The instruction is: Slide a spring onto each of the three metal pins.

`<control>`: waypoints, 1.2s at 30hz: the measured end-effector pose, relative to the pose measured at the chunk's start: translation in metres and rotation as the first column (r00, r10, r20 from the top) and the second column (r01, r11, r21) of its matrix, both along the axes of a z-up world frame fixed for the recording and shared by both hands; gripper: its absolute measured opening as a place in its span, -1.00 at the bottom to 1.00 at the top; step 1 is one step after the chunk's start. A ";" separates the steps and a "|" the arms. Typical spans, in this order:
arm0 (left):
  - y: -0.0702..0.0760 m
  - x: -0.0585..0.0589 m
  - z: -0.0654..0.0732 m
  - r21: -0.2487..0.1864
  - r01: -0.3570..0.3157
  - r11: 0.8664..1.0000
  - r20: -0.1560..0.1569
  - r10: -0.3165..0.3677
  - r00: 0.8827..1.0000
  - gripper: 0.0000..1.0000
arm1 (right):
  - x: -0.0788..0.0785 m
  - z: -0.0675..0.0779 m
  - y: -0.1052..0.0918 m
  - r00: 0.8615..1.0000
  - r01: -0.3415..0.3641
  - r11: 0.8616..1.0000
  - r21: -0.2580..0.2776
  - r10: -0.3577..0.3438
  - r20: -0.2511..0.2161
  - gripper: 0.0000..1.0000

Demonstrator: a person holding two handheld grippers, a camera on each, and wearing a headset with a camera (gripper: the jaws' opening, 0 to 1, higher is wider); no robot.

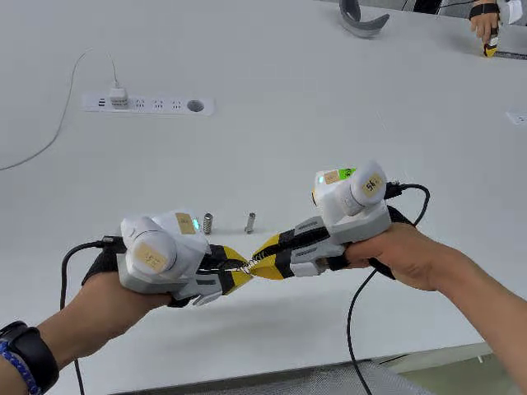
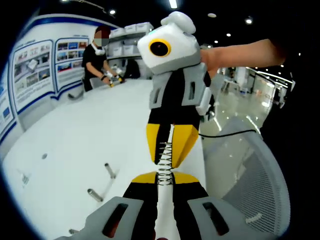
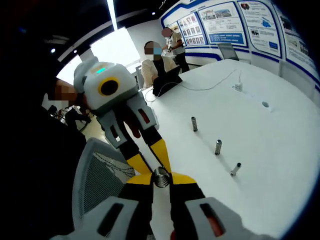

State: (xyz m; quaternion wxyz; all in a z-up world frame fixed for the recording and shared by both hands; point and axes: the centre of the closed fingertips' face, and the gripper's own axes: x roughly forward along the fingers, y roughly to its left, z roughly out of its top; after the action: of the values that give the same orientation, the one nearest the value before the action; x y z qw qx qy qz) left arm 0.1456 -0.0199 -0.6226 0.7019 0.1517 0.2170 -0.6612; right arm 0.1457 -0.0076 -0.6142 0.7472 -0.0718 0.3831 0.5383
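We have the left gripper (image 1: pixel 233 272) and the right gripper (image 1: pixel 266 258) nose to nose in the air above the near edge of the bench (image 1: pixel 329 107). The spring (image 1: pixel 247 265) bridges the gap between their yellow tips.

In the right gripper view, the right gripper's jaws are pinched onto the spring's coils, which we see end-on. In the left gripper view, the left gripper's jaws are closed to a narrow slit on the near end of what we take to be the pin (image 3: pixel 150 165). It is a thin shaft running into the spring, mostly hidden by the coils.

We judge that alignment matters most here. Pin and spring should lie on one straight line, and the push should go along that line, not across it. The squeeze on the spring should be light so the coils neither buckle nor bind.

Farther back on the bench stand a coiled piece (image 1: pixel 207 222) and a plain pin (image 1: pixel 249 222), well apart from both grippers.
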 end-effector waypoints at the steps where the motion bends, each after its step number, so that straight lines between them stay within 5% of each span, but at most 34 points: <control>1: 0.000 0.000 0.001 -0.003 0.002 1.000 -0.001 -0.002 1.000 -0.81 | 0.000 0.000 0.000 1.000 -0.008 1.000 -0.009 0.008 0.006 -0.73; 15: 0.001 -0.008 0.002 -0.002 0.047 0.999 0.016 -0.047 0.999 -0.81 | -0.006 0.001 0.007 0.992 -0.123 0.992 -0.044 0.123 0.018 -0.71; 30: -0.001 -0.021 0.002 -0.027 0.096 0.995 -0.024 -0.097 0.995 -0.81 | -0.023 0.000 0.007 0.966 -0.258 0.964 -0.066 0.259 0.017 -0.75; 36: -0.002 -0.026 -0.005 -0.029 0.113 0.993 -0.031 -0.114 0.993 -0.80 | -0.028 -0.008 0.005 0.965 -0.260 0.963 -0.077 0.262 0.015 -0.76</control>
State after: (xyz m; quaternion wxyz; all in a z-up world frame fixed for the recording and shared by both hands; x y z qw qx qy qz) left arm 0.1199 -0.0223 -0.6280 0.6615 0.1435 0.2104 -0.7053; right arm 0.1178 -0.0030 -0.6223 0.6715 -0.1564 0.3806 0.6163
